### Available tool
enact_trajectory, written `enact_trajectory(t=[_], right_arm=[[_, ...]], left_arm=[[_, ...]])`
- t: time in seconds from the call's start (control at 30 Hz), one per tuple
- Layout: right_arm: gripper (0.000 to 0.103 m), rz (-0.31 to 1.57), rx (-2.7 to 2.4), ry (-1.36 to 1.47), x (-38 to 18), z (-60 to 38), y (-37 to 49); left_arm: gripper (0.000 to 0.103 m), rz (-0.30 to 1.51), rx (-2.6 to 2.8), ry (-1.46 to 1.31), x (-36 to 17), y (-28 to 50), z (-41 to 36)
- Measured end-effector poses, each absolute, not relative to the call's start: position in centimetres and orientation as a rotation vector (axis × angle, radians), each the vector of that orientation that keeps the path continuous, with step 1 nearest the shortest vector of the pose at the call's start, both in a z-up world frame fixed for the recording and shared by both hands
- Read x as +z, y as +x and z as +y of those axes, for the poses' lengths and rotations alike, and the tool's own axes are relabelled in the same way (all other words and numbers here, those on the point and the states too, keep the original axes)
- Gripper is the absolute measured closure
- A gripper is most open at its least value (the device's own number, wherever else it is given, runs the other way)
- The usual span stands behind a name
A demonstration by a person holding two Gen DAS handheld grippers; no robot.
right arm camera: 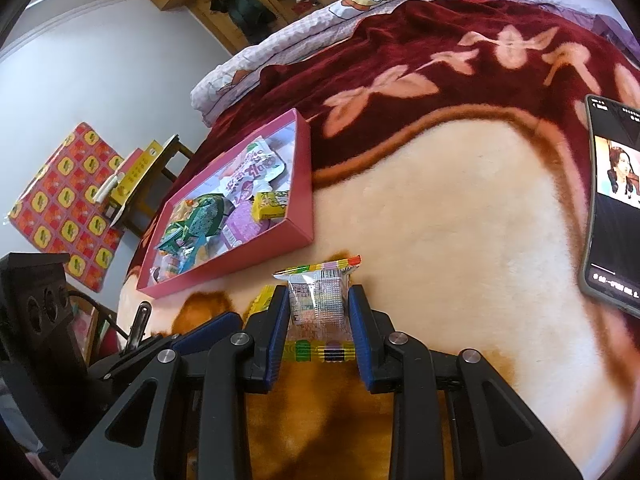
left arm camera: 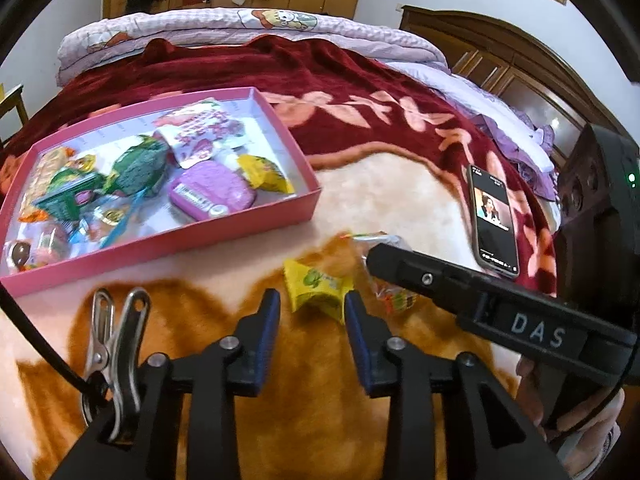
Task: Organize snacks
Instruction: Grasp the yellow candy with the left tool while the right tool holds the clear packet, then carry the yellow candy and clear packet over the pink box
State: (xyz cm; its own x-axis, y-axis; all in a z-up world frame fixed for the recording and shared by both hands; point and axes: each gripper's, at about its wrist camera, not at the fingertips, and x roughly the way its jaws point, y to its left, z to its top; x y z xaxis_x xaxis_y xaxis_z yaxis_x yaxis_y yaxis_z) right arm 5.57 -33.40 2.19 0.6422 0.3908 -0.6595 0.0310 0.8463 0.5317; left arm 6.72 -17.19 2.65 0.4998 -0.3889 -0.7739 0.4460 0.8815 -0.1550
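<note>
The shallow cardboard tray (left arm camera: pixel 256 98) was pink outside and white inside. The plush blanket (left arm camera: pixel 400 196) on the bed was dark red with pale pink leaves, cream and orange-brown in its nearer part. A small crinkled candy wrapper (left arm camera: pixel 316 286) was yellow with a green mark. The clear snack packet (right arm camera: pixel 318 296) had rainbow-striped sealed ends. Both tools, left (left arm camera: pixel 312 320) and right (right arm camera: pixel 318 340), were black with blue pads. The far folded quilt (left arm camera: pixel 224 26) was lilac check with cartoon prints.

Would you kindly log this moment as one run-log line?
left tool: open, at yellow candy | right tool: shut on clear snack packet | pink box: part-filled | phone: on blanket
</note>
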Motion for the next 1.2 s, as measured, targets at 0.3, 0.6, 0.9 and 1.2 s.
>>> enact_trajectory(t=[0.3,0.6,0.9,1.2], right_arm=[[0.072,0.865,0.203,0.558,1.6,-34.2,5.7],[0.072,0.872,0.21,0.553,1.5,-33.7,6.0],[0.072,0.858,0.241,0.526,2.8,-32.1,6.0],[0.072,0.854,0.276,0.489,4.0,-29.9,6.6]], left_arm=[[0.068,0.915,-0.485,0.13,1.3,7.7,-19.3],[0.075,0.894,-0.479,0.113,1.6,7.7,-18.1],[0.075,0.872,-0.449,0.073,3.1,7.1,-15.1],[0.075,0.845,-0.4,0.05,4.7,7.4,-12.4]])
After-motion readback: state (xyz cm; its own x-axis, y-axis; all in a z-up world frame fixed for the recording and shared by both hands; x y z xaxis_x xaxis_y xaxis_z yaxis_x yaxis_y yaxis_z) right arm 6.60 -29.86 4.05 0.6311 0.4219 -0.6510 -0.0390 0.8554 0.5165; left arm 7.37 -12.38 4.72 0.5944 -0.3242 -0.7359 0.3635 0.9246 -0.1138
